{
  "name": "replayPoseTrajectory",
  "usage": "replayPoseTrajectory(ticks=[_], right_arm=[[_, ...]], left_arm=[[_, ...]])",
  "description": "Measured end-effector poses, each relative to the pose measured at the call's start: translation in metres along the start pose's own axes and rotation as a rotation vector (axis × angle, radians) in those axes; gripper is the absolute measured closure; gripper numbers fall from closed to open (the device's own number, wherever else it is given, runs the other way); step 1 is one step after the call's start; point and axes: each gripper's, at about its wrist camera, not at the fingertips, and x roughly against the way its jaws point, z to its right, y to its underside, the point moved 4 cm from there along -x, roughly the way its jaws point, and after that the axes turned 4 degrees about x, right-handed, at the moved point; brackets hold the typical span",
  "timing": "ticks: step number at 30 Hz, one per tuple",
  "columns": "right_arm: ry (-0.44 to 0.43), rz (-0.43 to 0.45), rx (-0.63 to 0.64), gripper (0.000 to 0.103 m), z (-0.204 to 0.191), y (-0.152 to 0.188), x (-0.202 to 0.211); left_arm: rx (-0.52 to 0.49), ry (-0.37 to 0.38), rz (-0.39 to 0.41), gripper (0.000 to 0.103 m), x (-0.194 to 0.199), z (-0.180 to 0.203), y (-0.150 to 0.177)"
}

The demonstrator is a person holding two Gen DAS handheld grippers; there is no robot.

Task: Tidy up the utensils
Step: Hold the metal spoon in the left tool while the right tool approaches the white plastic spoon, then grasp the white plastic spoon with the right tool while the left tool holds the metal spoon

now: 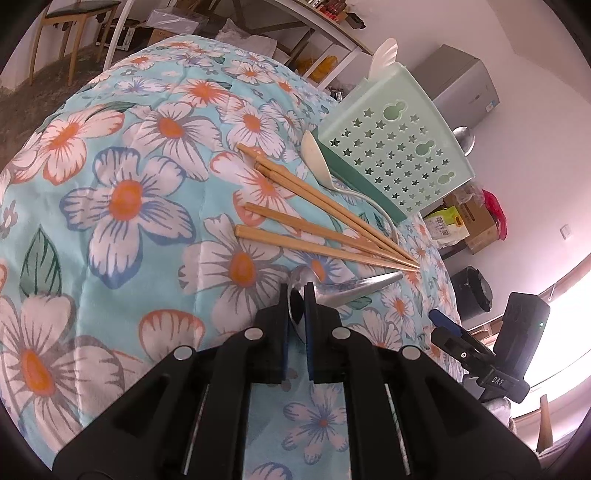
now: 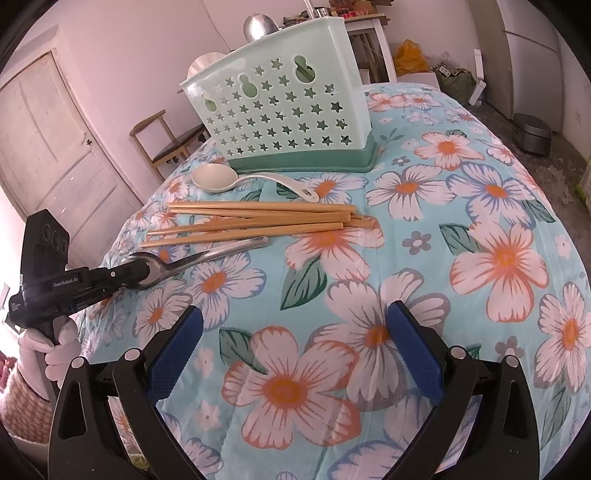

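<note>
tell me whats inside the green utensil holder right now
Poking above the green utensil holder rim are a white spoon end and a metal ladle bowl. Its walls hide everything lower inside.

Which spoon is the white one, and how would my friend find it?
Find the mint-green utensil holder with star holes. The white spoon lies right along its dark base, beyond the wooden chopsticks. The metal spoon is shiny; this one is matte plastic.

Glossy metal spoon [image 1: 347, 291]; matt wooden chopsticks [image 2: 258, 219]; smooth plastic holder [image 2: 280, 110]; soft printed cloth [image 2: 424, 258].
</note>
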Motion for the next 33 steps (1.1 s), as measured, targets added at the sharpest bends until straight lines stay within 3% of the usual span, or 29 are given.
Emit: replayPoseTrajectory(ticks=[6, 13, 22, 26, 33], right_arm=[[-0.008, 0.002, 0.001, 0.006, 0.0, 0.0, 0.001], [-0.092, 0.025, -0.071, 0.01, 0.01, -0.008, 0.017], [-0.152, 0.103, 0.11, 0.024, -0.037, -0.068, 0.028], [-0.172, 0.071, 0.222, 0.034, -0.075, -0.102, -0.001], [-0.127, -0.016, 0.416, 0.052, -0.124, -0.135, -0.068]], left_arm=[[-0.007, 0.008, 0.014, 0.095, -0.002, -0.002, 0.001], [-0.05, -0.022, 0.04, 0.092, -0.005, 0.001, 0.0], [-0.055, 0.001, 0.072, 0.092, -0.004, 0.0, 0.002], [-0.055, 0.007, 0.077, 0.092, -0.003, -0.001, 0.002], [-0.048, 0.017, 0.079, 0.092, -0.001, -0.004, 0.002]])
